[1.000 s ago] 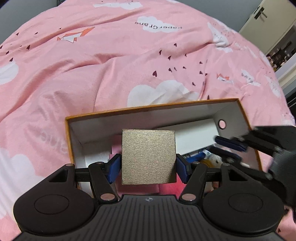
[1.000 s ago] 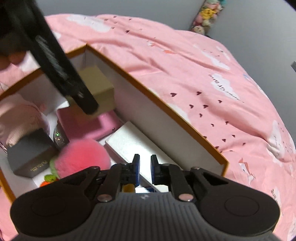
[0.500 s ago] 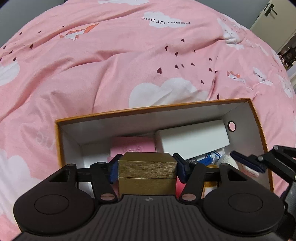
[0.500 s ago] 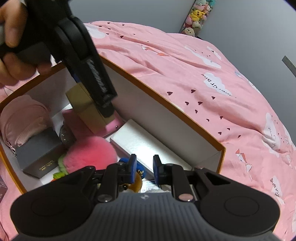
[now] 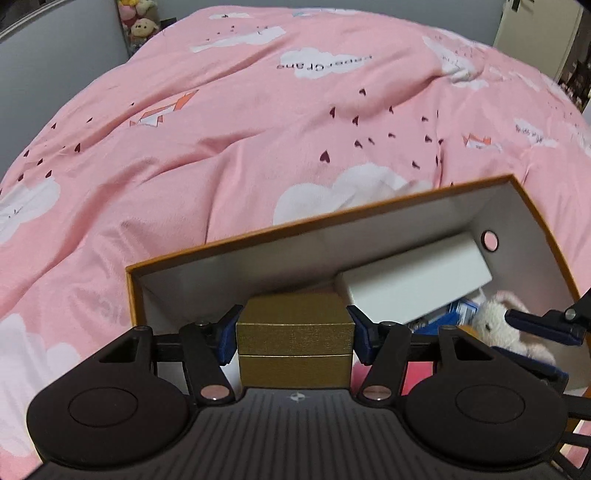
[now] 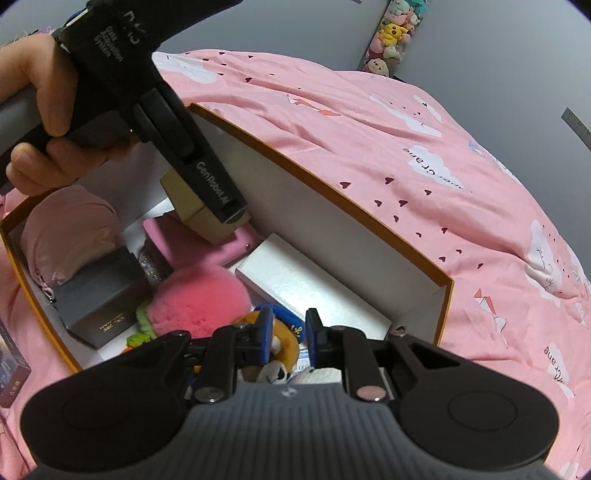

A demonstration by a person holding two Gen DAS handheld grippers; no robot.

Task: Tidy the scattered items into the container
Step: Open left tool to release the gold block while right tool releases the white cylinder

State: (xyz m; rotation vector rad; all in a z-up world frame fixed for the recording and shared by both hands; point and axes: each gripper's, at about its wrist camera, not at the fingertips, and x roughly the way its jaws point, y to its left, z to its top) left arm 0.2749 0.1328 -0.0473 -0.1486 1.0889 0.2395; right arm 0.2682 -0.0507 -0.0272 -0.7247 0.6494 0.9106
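Observation:
My left gripper is shut on a gold box and holds it inside the orange-rimmed cardboard container, near its left end. In the right wrist view the gold box hangs just above a pink case. My right gripper is open and empty, raised over the container's right end, above an orange and blue plush toy. The container also holds a white box, a pink fluffy ball, a dark grey box and a pink pouch.
The container lies on a pink duvet with clouds and hearts. A dark printed box lies on the duvet left of the container. A white plush rabbit sits in the container's right end. Plush toys hang on the far wall.
My left gripper has turned the gold box level and lowered it into the container. My right gripper has opened wider and risen away from the items.

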